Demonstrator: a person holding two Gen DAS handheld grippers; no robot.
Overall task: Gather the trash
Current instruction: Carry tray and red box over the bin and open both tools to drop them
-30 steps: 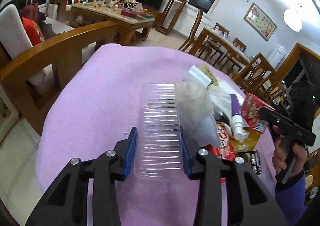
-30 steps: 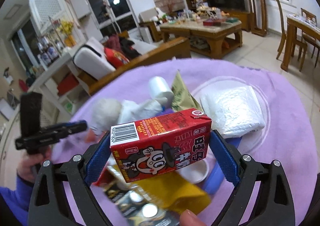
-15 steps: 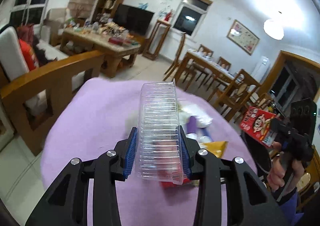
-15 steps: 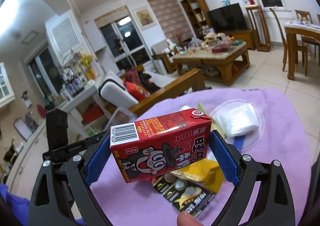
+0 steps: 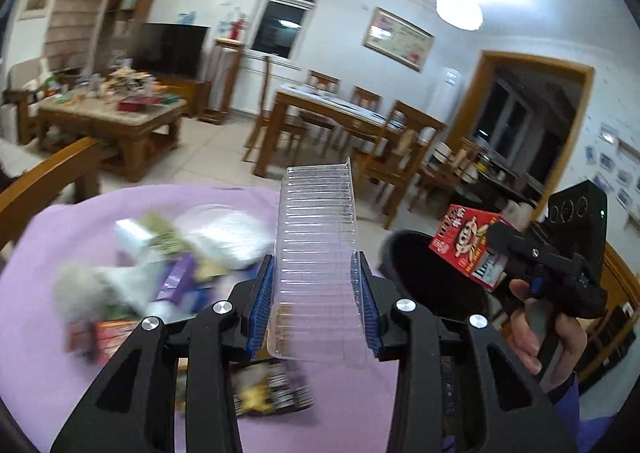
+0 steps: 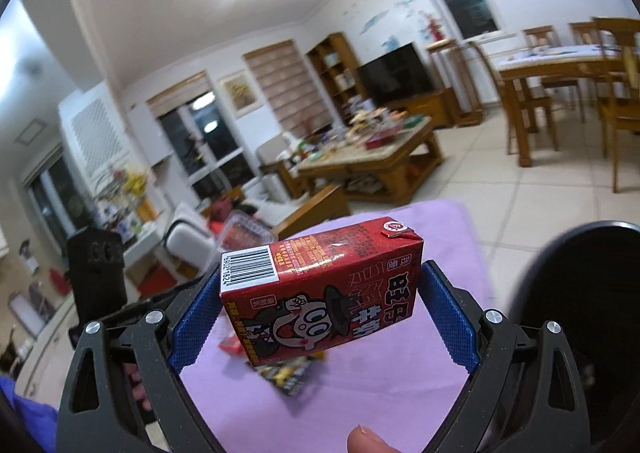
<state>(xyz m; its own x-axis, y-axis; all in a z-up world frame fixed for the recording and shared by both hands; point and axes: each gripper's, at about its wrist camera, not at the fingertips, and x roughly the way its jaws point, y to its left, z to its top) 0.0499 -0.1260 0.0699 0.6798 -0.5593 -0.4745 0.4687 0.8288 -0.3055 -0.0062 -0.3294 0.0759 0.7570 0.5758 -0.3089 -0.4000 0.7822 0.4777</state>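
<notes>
Left claw (image 5: 316,305) is clamped on a clear tray (image 5: 318,253), being held above the surface (image 5: 48,365). Right claw (image 6: 320,317) is clamped on a red carton (image 6: 320,289), being held over a black bin (image 5: 424,277). Neither is binned yet; a litter pile (image 5: 160,273) is still waiting. Pile is blurred, bin contents are hidden, bin is being cut off by the claws.

The clear ribbed plastic tray (image 5: 318,253) is gleaming glossy; the red paper carton (image 6: 320,293) is showing smooth print (matt purple cloth (image 5: 60,353) lying beneath it).
</notes>
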